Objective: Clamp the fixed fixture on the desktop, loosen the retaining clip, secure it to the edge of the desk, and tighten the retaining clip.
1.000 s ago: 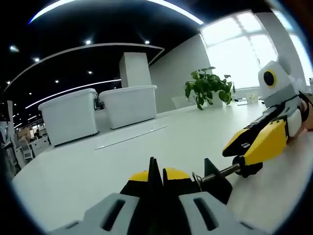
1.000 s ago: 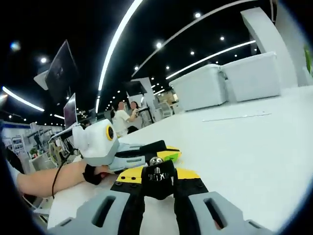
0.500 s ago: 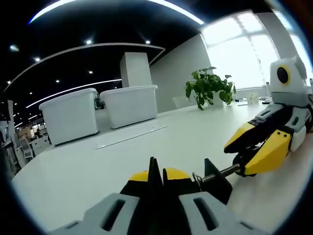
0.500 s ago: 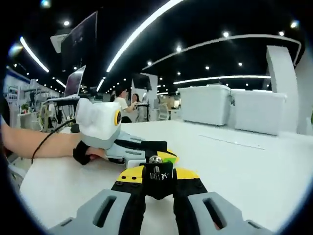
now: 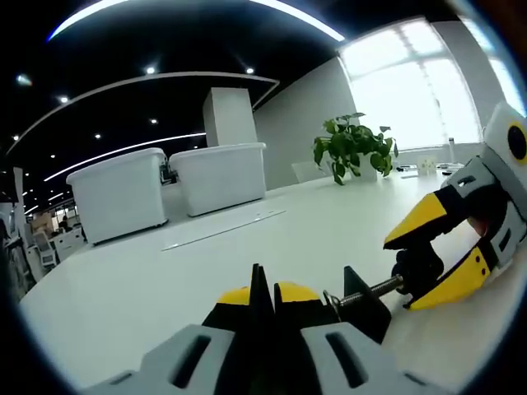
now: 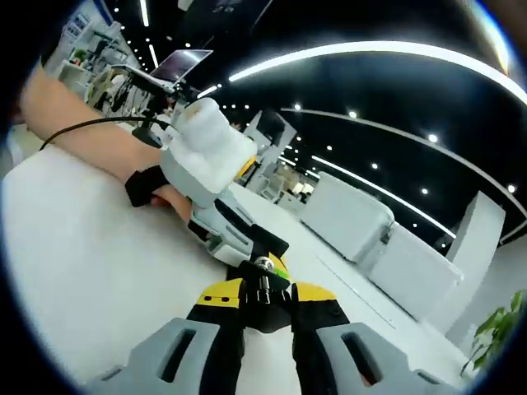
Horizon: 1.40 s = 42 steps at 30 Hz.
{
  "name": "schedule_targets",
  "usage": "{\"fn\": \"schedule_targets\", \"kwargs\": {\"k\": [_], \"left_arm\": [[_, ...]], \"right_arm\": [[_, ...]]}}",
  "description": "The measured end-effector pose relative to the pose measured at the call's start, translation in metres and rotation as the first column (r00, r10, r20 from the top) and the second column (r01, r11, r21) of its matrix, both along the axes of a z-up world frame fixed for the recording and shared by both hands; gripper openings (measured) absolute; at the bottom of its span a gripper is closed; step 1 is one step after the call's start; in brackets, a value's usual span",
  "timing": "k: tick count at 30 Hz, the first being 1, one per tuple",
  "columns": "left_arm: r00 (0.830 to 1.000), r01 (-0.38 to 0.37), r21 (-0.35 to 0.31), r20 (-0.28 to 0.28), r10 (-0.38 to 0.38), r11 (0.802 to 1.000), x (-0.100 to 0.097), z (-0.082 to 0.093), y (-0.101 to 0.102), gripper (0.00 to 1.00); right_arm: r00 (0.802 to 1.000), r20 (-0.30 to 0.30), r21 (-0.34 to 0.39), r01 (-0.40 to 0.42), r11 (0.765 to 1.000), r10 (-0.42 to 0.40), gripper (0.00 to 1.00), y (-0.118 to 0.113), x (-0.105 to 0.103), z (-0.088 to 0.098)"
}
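Left gripper view: the clamp fixture (image 5: 358,300) is being held by closed left gripper (image 5: 265,298) jaws; its screw knob (image 5: 416,267) is being gripped by the right gripper (image 5: 449,251) for loosening; turning is needed next.

In the left gripper view the right gripper (image 5: 436,263) now sits rolled over on the screw knob (image 5: 414,270) of the fixture, its lower yellow jaw swung underneath where a second ago it lay flatter, pointing left. The right gripper view itself has rolled hard: the desk (image 6: 74,271) now slopes steeply, and the left gripper (image 6: 247,247) appears higher and tilted
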State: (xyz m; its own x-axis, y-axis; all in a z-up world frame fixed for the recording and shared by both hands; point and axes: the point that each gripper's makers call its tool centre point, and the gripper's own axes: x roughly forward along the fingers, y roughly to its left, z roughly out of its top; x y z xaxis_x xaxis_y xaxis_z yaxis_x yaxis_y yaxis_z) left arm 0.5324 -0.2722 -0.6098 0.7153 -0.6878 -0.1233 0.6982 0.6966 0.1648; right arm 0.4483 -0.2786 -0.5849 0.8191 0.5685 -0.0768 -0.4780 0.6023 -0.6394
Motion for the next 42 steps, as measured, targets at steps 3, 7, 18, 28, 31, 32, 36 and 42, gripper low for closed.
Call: {"fn": "schedule_targets", "kwargs": {"k": [3,7,18,28,31,32,36,42], "left_arm": [[1.0,0.001,0.0,0.0,-0.001,1.0,0.0,0.0,0.0,0.08],[1.0,0.0,-0.001,-0.002,0.0,1.0,0.0,0.0,0.001,0.08],[1.0,0.001,-0.003,-0.006,-0.001,1.0,0.001,0.0,0.001,0.08],[1.0,0.002,-0.002,-0.005,-0.002,1.0,0.003,0.0,0.001,0.08],[1.0,0.003,-0.002,-0.005,-0.003,1.0,0.003,0.0,0.001,0.08],[1.0,0.003,-0.002,-0.004,-0.003,1.0,0.004,0.0,0.001,0.08],[1.0,0.003,-0.001,-0.002,-0.003,1.0,0.004,0.001,0.001,0.08],[1.0,0.003,-0.001,-0.002,-0.003,1.0,0.005,0.001,0.001,0.08]], "right_arm": [[0.999,0.047,-0.085,0.014,0.996,-0.01,0.21,-0.002,0.006,0.003],[0.992,0.126,-0.207,0.03,0.978,-0.004,0.21,0.001,0.006,-0.002],[0.994,0.111,-0.181,0.028,0.983,-0.008,0.23,0.002,0.005,-0.004],[0.94,-0.335,0.554,0.146,0.82,0.059,0.33,-0.029,0.028,0.02],[0.885,-0.452,0.679,0.258,0.687,0.114,0.29,-0.045,0.035,0.018],[0.87,-0.476,0.705,0.289,0.648,0.129,0.28,-0.049,0.036,0.017],[0.804,-0.508,0.809,0.323,0.492,0.308,0.21,-0.045,0.031,0.022],[0.811,-0.528,0.767,0.326,0.553,0.254,0.21,-0.041,0.03,0.013]]}}
